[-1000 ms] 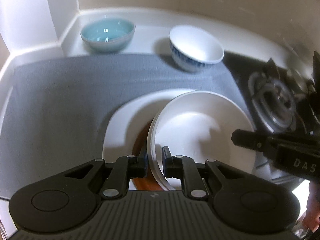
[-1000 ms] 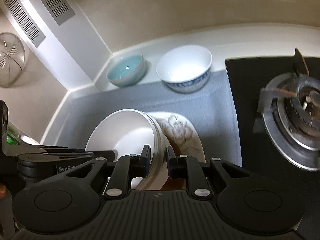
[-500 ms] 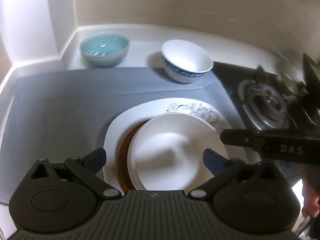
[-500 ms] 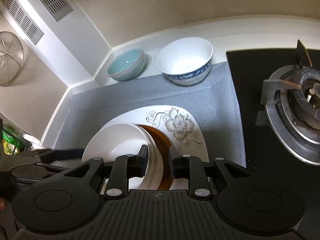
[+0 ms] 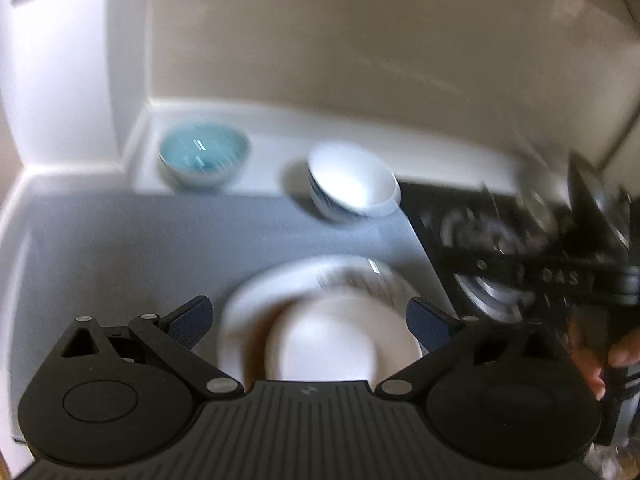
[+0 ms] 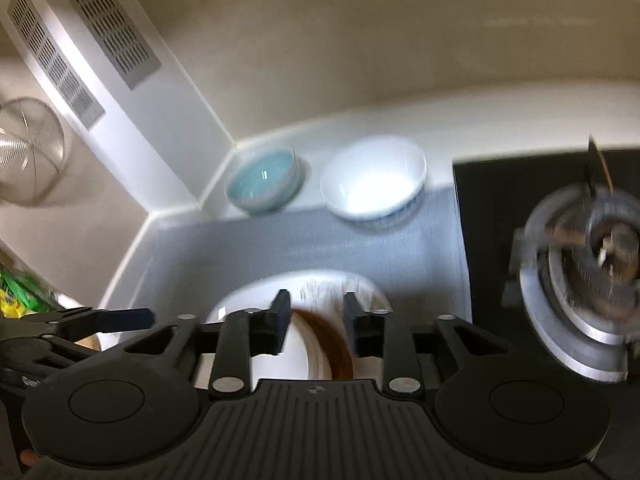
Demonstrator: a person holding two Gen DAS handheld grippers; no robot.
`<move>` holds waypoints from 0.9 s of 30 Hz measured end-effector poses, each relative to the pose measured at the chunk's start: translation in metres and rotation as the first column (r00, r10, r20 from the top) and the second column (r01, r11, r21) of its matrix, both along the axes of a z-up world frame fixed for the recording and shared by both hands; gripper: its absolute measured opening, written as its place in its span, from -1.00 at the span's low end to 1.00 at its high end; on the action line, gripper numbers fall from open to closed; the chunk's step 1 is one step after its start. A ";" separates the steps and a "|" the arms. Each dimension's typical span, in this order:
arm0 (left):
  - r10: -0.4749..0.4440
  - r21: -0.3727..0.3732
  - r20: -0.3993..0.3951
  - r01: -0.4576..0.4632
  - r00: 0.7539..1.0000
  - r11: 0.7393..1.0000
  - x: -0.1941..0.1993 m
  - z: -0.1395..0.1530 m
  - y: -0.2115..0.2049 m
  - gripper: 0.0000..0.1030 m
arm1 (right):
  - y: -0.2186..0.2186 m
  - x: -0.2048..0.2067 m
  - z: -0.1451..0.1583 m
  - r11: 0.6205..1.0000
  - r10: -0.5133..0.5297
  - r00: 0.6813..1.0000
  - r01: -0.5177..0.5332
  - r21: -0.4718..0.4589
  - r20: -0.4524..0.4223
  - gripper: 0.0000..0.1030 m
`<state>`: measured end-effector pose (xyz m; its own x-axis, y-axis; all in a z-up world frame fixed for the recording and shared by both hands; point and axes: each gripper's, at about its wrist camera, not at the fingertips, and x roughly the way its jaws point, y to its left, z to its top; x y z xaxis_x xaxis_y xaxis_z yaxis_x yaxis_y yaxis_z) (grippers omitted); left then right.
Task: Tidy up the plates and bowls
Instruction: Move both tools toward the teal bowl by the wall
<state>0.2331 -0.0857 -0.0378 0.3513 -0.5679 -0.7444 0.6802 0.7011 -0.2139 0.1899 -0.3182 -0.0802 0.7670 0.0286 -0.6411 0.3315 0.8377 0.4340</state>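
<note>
A stack of plates sits on a grey mat (image 5: 120, 248): a white round plate (image 5: 344, 344) on a brown plate (image 6: 332, 344) on a large flowered plate (image 5: 360, 280). My left gripper (image 5: 308, 320) is open wide above the stack, holding nothing. My right gripper (image 6: 314, 312) is open partway over the stack's right rim, holding nothing. A light blue bowl (image 5: 202, 156) and a white bowl with blue pattern (image 5: 352, 184) stand on the white counter at the back; they also show in the right wrist view, blue bowl (image 6: 262, 182) and white bowl (image 6: 374, 178). Both views are motion-blurred.
A gas stove burner (image 6: 580, 272) on a black hob lies right of the mat. Walls close in at the back and left, with a vented white panel (image 6: 80, 40). A wire strainer (image 6: 28, 152) hangs at far left. The right gripper (image 5: 540, 276) crosses the left view.
Both grippers let go of the white plates, which now rest on the stack. The left opened first, then the right. Both have pulled up and back.
</note>
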 end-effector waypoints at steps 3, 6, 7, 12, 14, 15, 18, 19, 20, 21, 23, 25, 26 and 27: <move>0.089 -0.016 0.025 -0.089 0.996 0.996 0.022 0.008 0.002 0.99 | -0.009 0.015 0.010 1.000 -0.015 1.000 0.015 -0.002 0.021 -0.21; 0.185 -0.009 0.060 -0.185 0.981 0.983 0.044 0.006 0.000 1.00 | -0.015 0.033 0.015 0.999 -0.014 0.999 0.013 0.029 0.039 -0.21; 0.212 -0.004 0.068 -0.212 0.975 0.977 0.051 0.003 -0.001 1.00 | -0.016 0.040 0.016 0.999 -0.012 0.999 0.011 0.035 0.044 -0.21; 0.335 0.031 0.078 -0.338 0.939 0.941 0.087 -0.015 -0.003 1.00 | -0.010 0.082 0.014 0.999 0.031 0.999 -0.032 0.033 0.033 -0.20; 0.367 0.041 0.059 -0.370 0.928 0.928 0.100 -0.023 -0.003 1.00 | -0.006 0.099 0.011 0.998 0.049 0.999 -0.050 0.029 0.019 -0.20; 0.381 0.047 0.057 -0.383 0.923 0.922 0.105 -0.026 -0.003 1.00 | -0.004 0.106 0.010 0.998 0.057 0.998 -0.057 0.028 0.015 -0.20; 0.414 0.066 0.069 -0.418 0.908 0.906 0.117 -0.033 -0.003 1.00 | 0.000 0.125 0.005 0.997 0.071 0.997 -0.071 0.029 0.002 -0.20; 0.424 0.073 0.071 -0.428 0.903 0.901 0.120 -0.035 -0.003 1.00 | 0.001 0.130 0.003 0.997 0.072 0.997 -0.072 0.028 -0.003 -0.20; 0.432 0.077 0.070 -0.437 0.899 0.896 0.126 -0.036 0.001 1.00 | 0.002 0.136 0.001 0.997 0.073 0.997 -0.073 0.030 -0.009 -0.20; 0.443 0.083 0.067 -0.447 0.894 0.891 0.130 -0.037 0.002 1.00 | 0.002 0.140 -0.001 0.997 0.074 0.997 -0.074 0.034 -0.011 -0.20; 0.460 0.092 0.060 -0.464 0.886 0.881 0.136 -0.040 0.002 1.00 | 0.002 0.150 -0.004 0.996 0.074 0.997 -0.074 0.048 -0.013 -0.20; 0.470 0.105 0.065 -0.475 0.880 0.874 0.139 -0.041 0.000 1.00 | 0.001 0.161 -0.007 0.995 0.074 0.997 -0.073 0.066 -0.011 -0.20; 0.473 0.111 0.072 -0.479 0.878 0.871 0.141 -0.040 0.001 1.00 | 0.001 0.165 -0.008 0.995 0.076 0.997 -0.076 0.068 -0.007 -0.19; 0.476 0.121 0.082 -0.483 0.875 0.867 0.143 -0.041 -0.001 1.00 | 0.000 0.170 -0.008 0.995 0.080 0.997 -0.079 0.066 -0.005 -0.19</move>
<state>0.3764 -0.0865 -0.0787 0.5918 -0.2164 -0.7765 0.2596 0.9631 -0.0706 0.3597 -0.3179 -0.0883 0.7559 0.1317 -0.6413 0.2683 0.8312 0.4869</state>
